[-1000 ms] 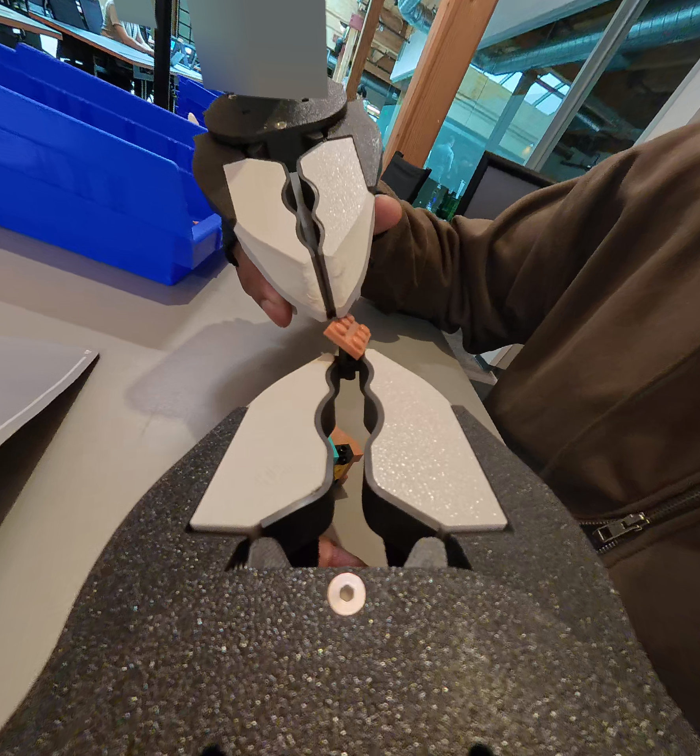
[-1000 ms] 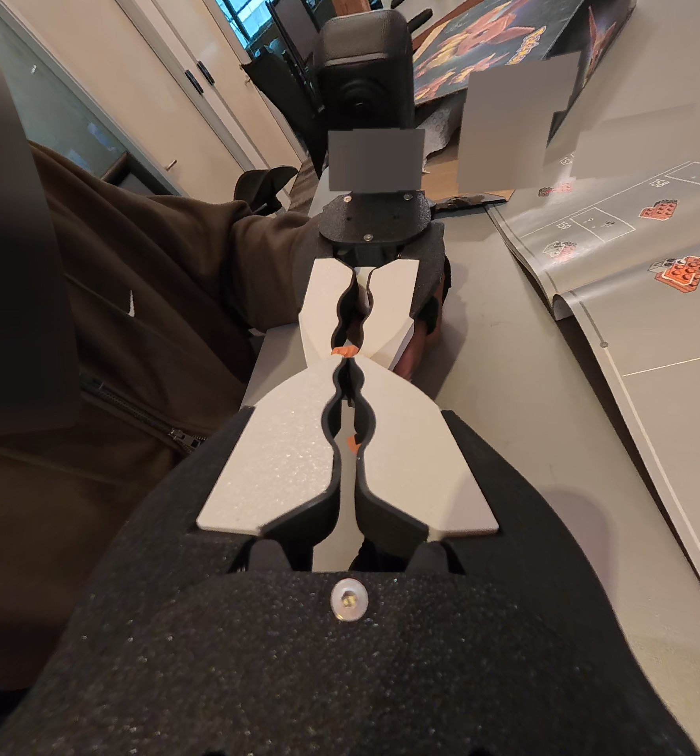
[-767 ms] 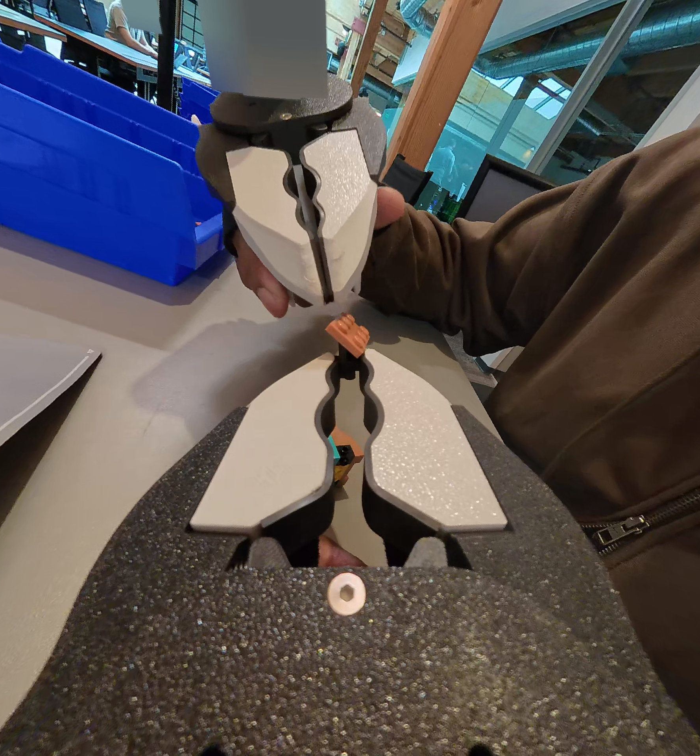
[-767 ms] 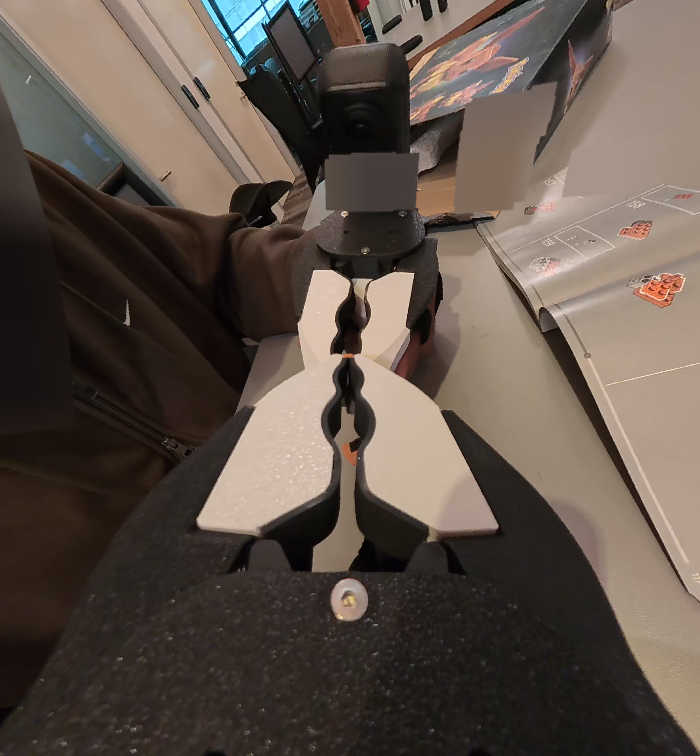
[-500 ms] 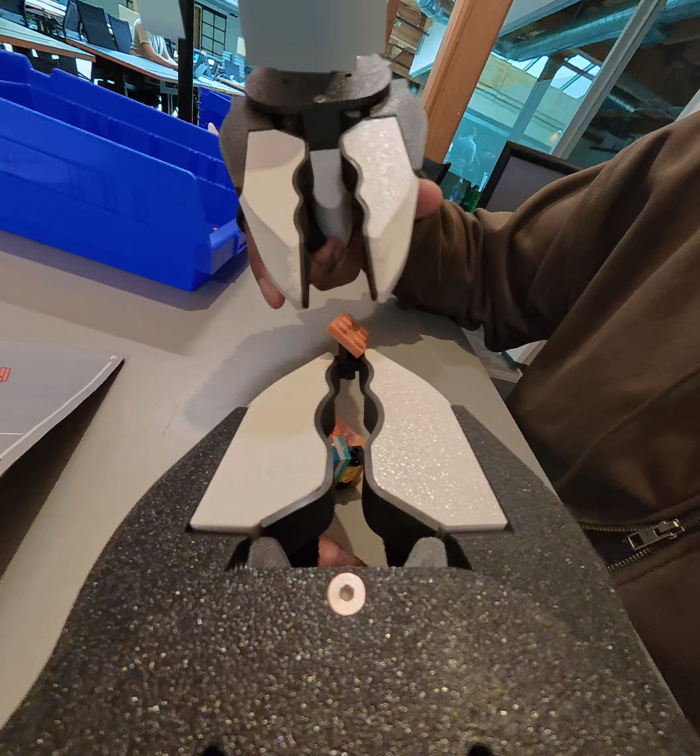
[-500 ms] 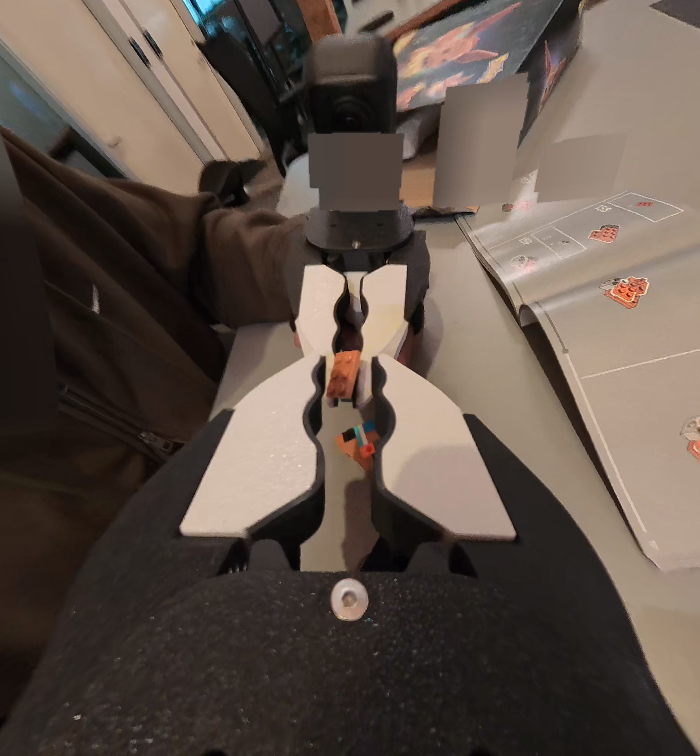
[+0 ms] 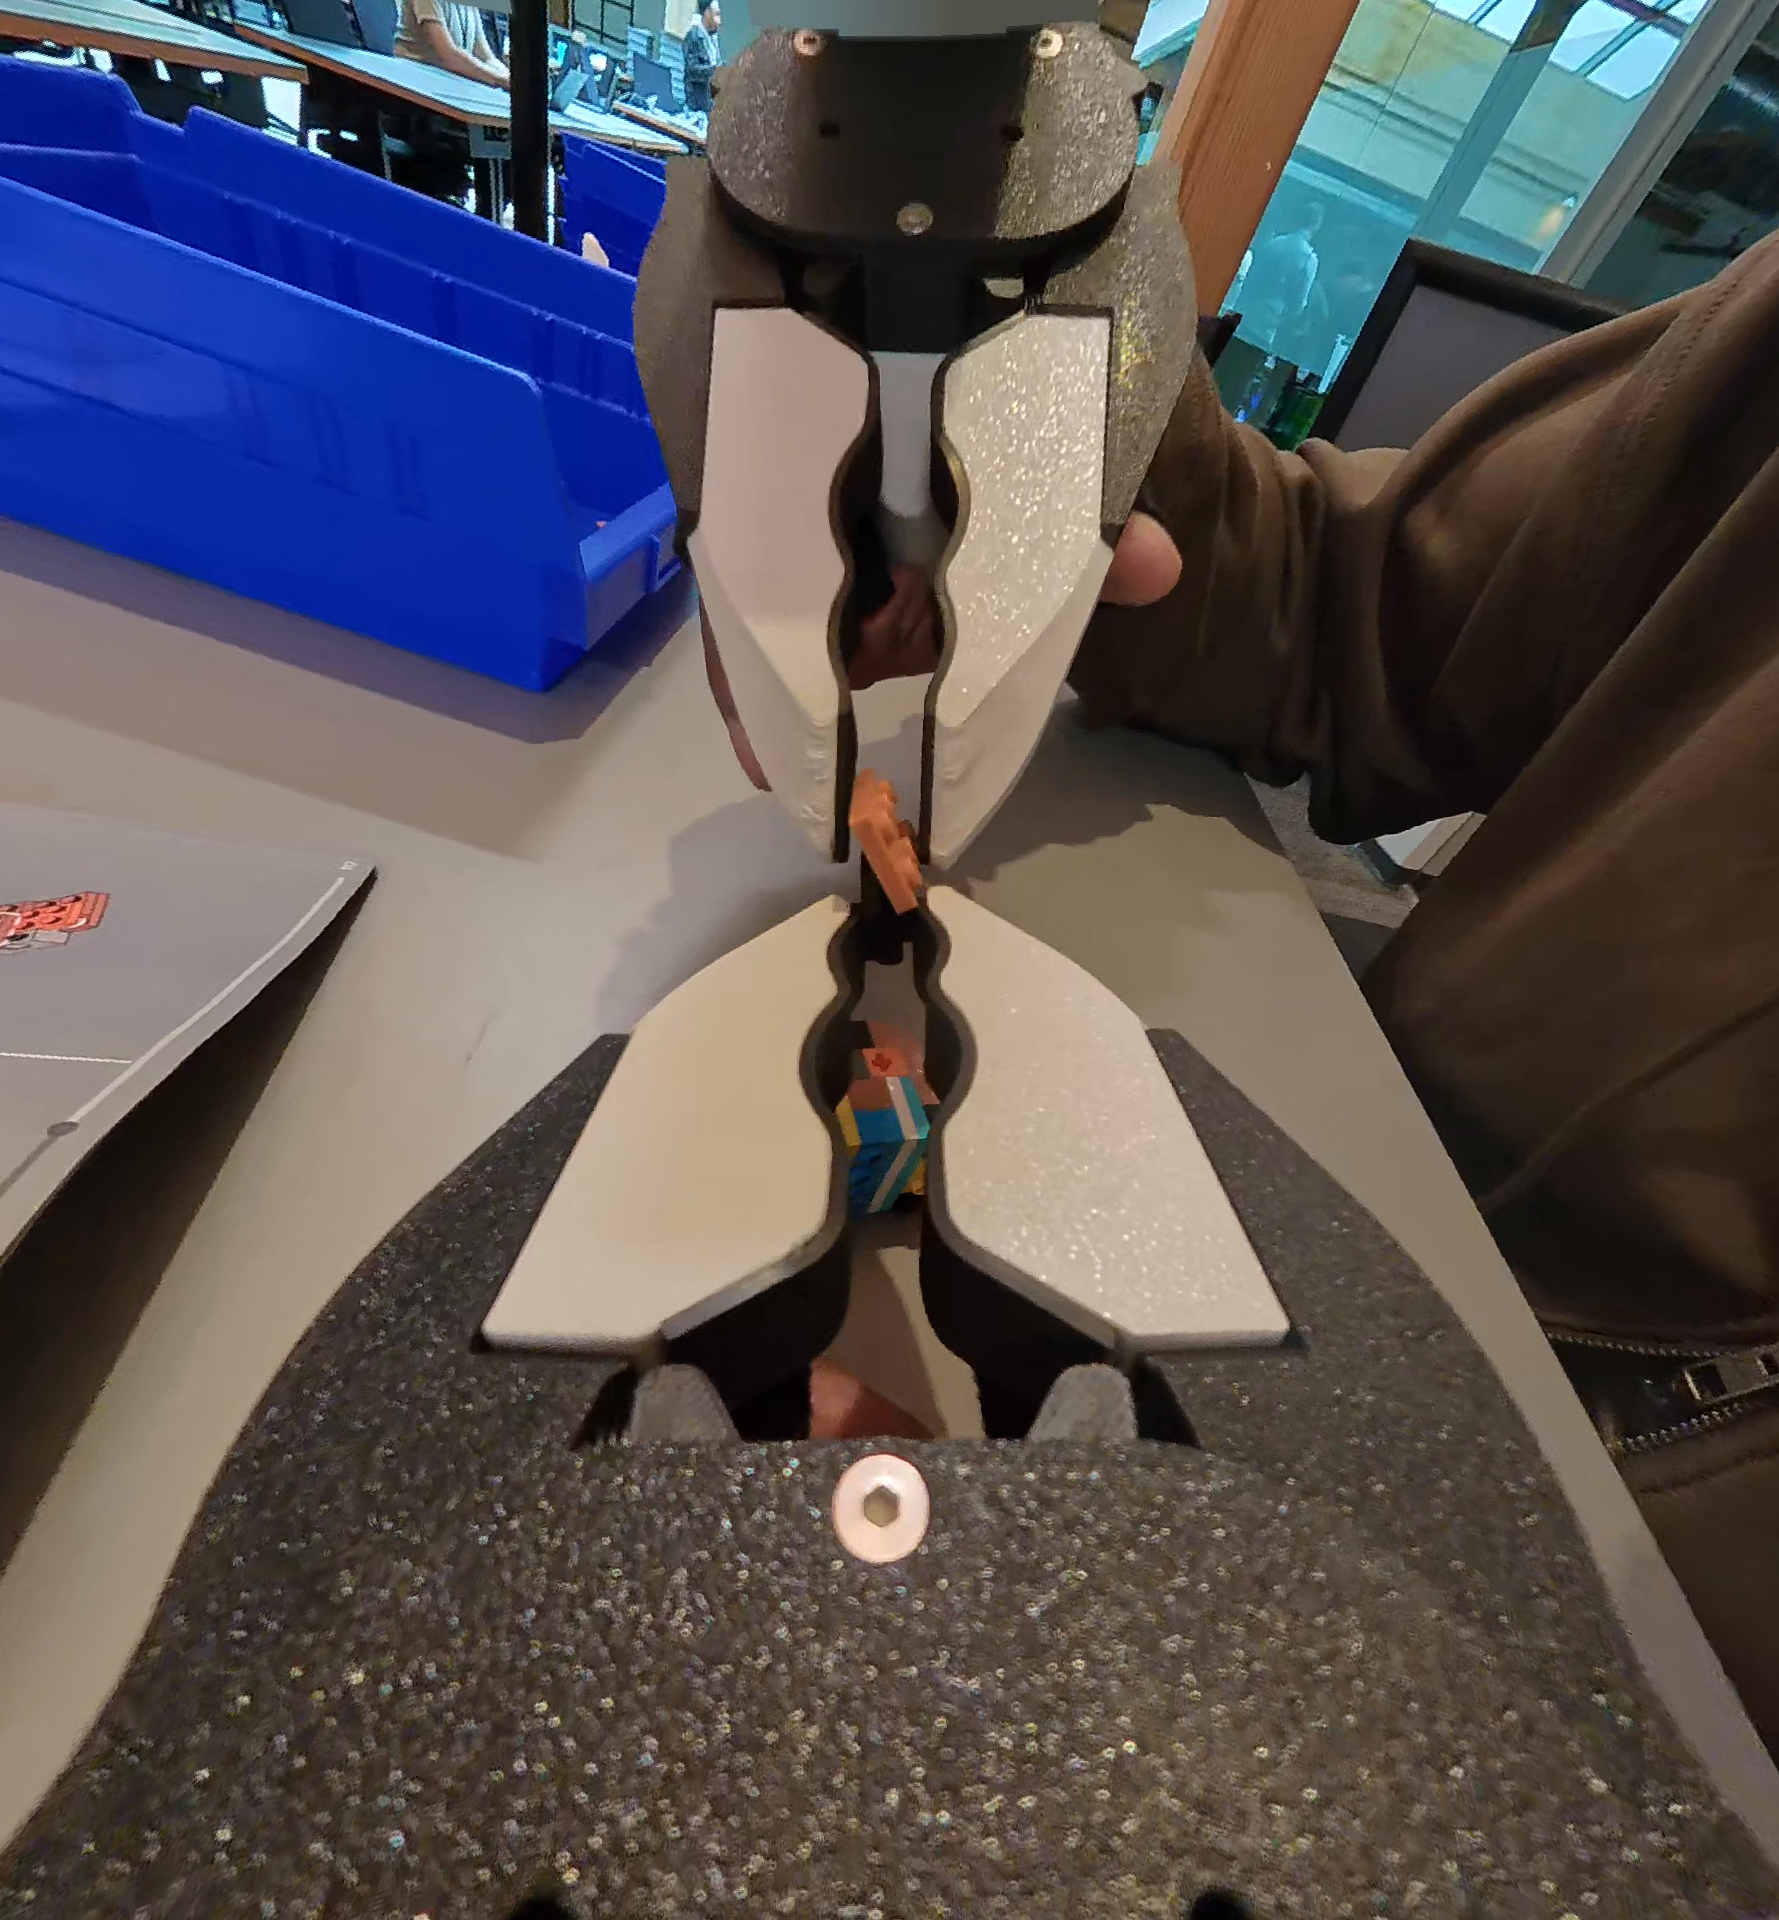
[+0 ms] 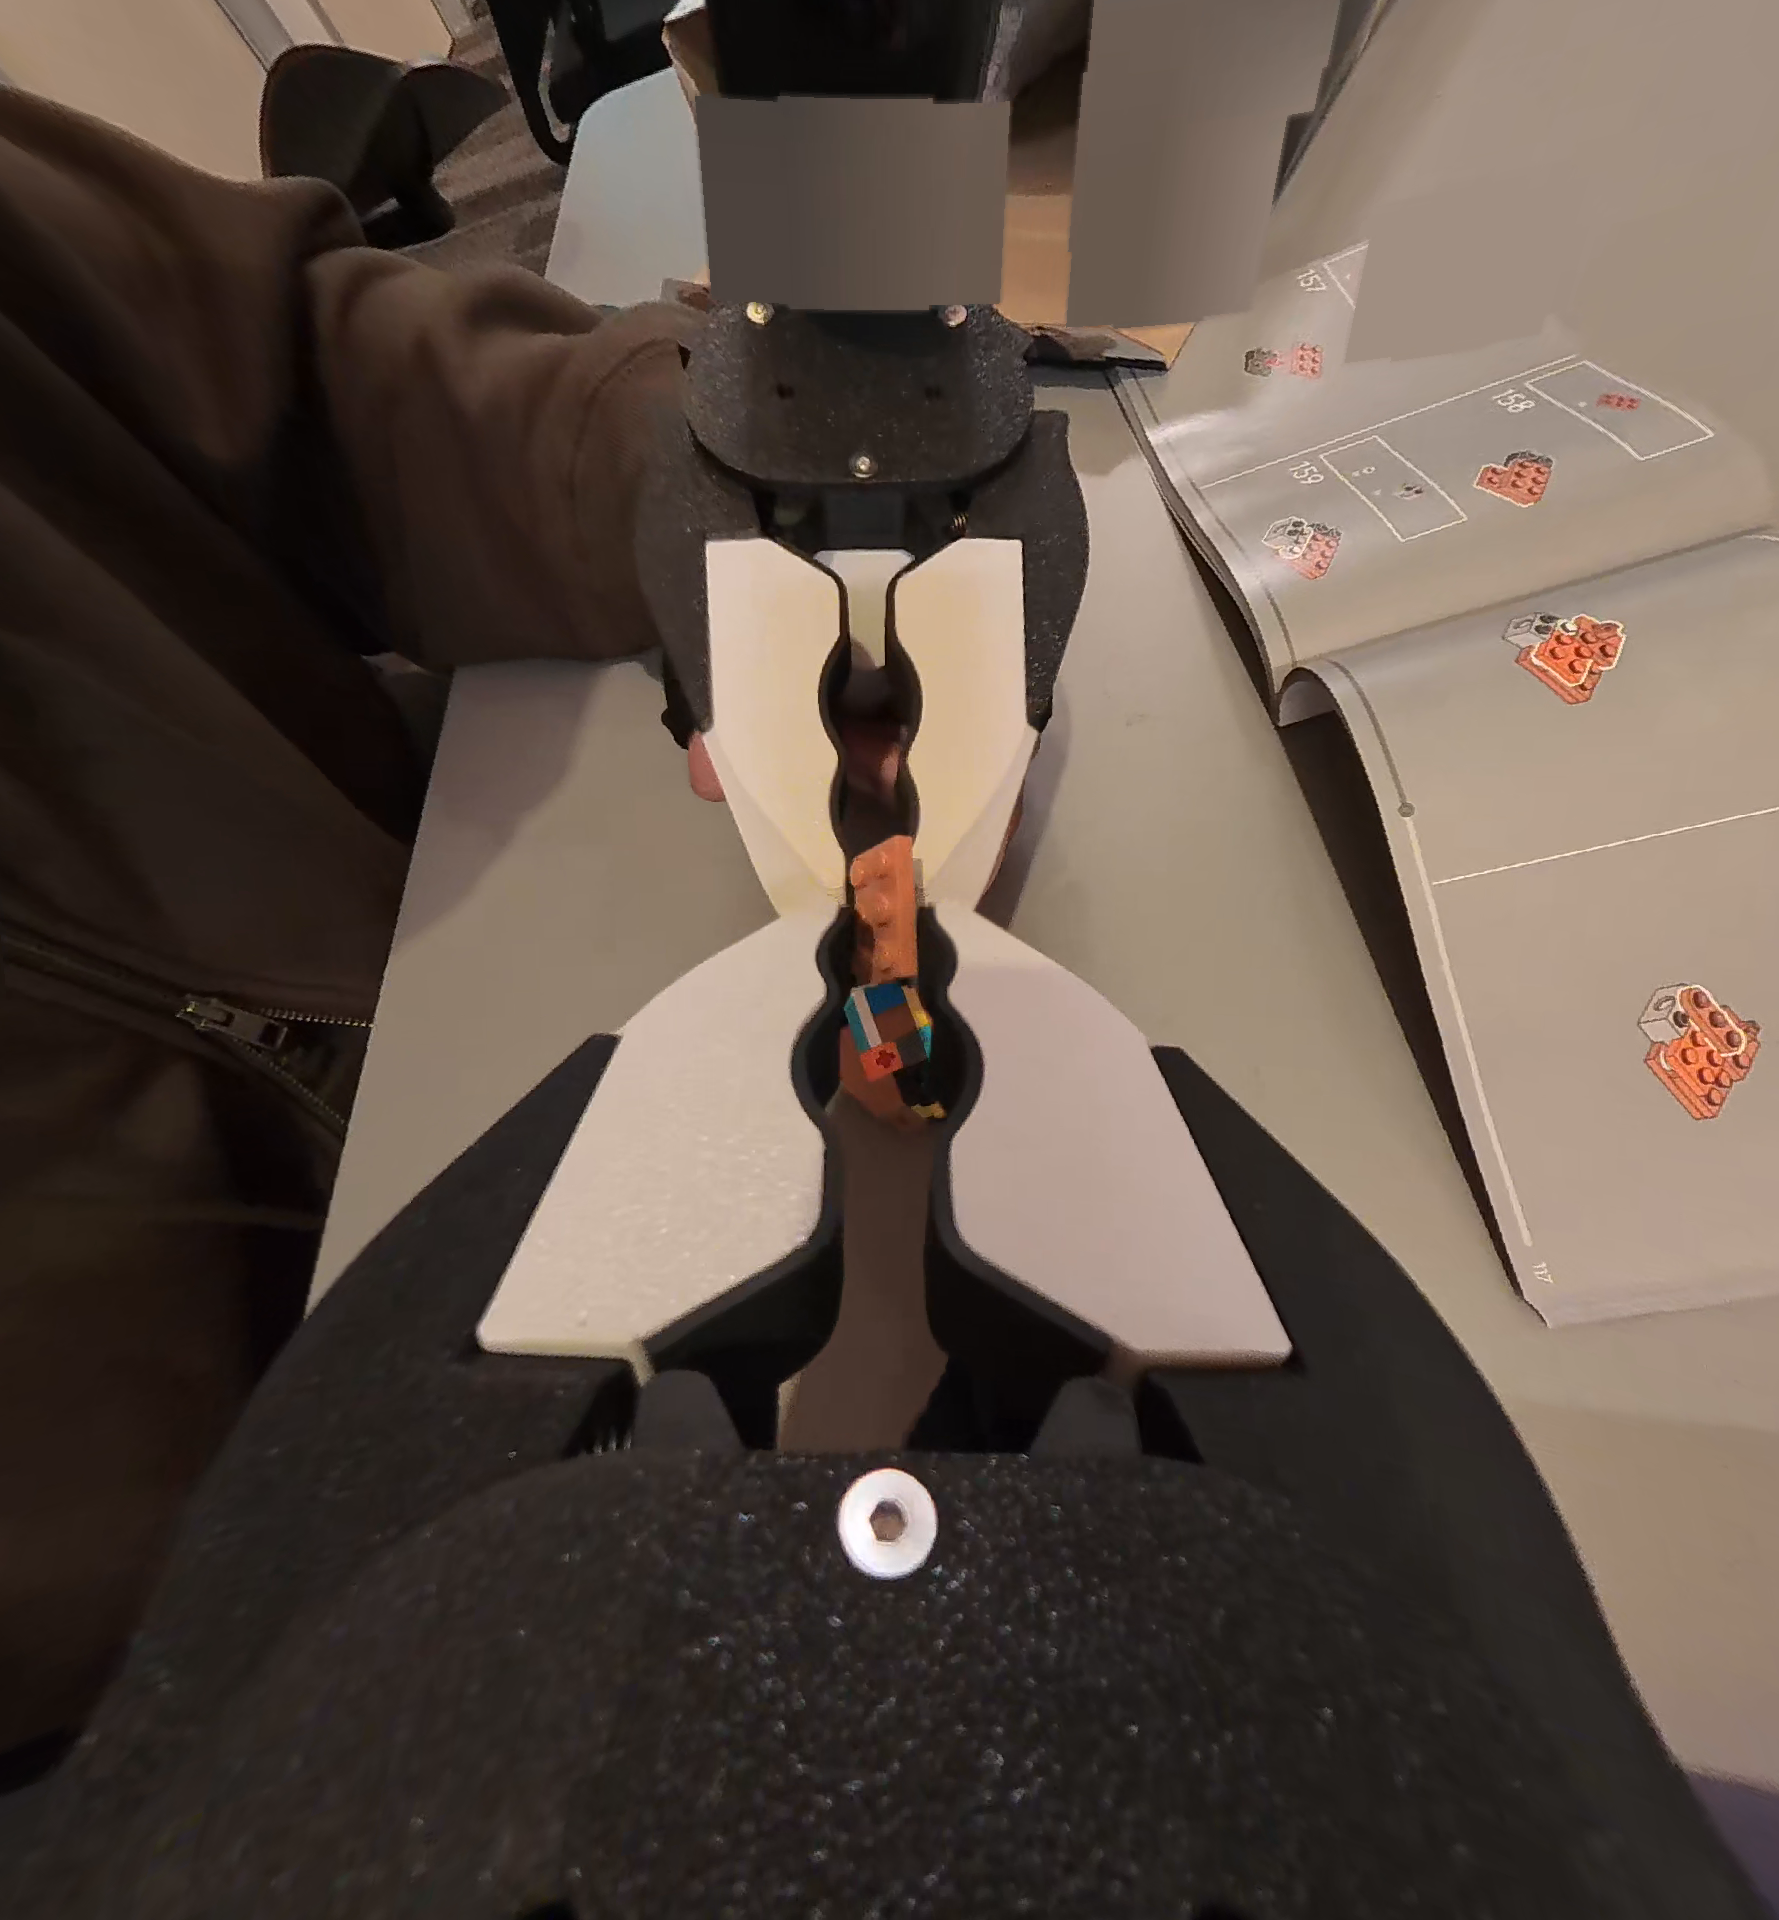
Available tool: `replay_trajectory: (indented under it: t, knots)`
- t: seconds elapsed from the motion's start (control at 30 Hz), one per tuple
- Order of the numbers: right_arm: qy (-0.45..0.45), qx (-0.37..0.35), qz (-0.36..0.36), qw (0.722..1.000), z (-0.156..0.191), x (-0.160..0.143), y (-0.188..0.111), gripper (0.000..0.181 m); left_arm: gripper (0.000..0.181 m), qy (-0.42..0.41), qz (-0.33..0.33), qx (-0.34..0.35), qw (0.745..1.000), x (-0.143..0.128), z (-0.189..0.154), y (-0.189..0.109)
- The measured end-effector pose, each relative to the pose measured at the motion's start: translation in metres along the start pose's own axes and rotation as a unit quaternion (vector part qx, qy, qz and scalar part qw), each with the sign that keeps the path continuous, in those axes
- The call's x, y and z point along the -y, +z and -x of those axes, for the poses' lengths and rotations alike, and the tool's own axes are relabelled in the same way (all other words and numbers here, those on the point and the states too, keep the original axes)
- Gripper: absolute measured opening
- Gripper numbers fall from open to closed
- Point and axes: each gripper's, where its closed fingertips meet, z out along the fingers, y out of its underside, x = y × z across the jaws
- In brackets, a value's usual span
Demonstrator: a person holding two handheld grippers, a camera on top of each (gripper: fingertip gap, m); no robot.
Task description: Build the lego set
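Two grippers meeting tip to tip over the grey table [image 7: 469, 935]. Left gripper [image 7: 887, 914] is clamped on a small black piece that carries the orange brick [image 7: 885, 840], held up off the table. Right gripper [image 8: 877, 914] has its fingers parted a little around that same brick (whether the pads actually touch it, can't tell). Small multicoloured lego build [image 7: 885, 1127] lies on the table underneath. Instruction booklet [image 8: 1591, 831] open beside, blue bins [image 7: 272, 416] at the back
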Motion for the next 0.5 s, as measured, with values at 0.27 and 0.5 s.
replay_trajectory:
  t: [0.27,0.5]
  knots:
    - [-0.046,-0.035,0.007,0.998,-0.0042,-0.0009,0.0007,0.010,0.008,0.041,0.020,0.053,0.998,0.0004,0.0075,0.0004]
    - [-0.163,-0.082,0.029,0.983,-0.0027,-0.0047,-0.0003,0.010,0.008,0.143,0.063,0.117,0.981,-0.0010,0.0097,0.0024]
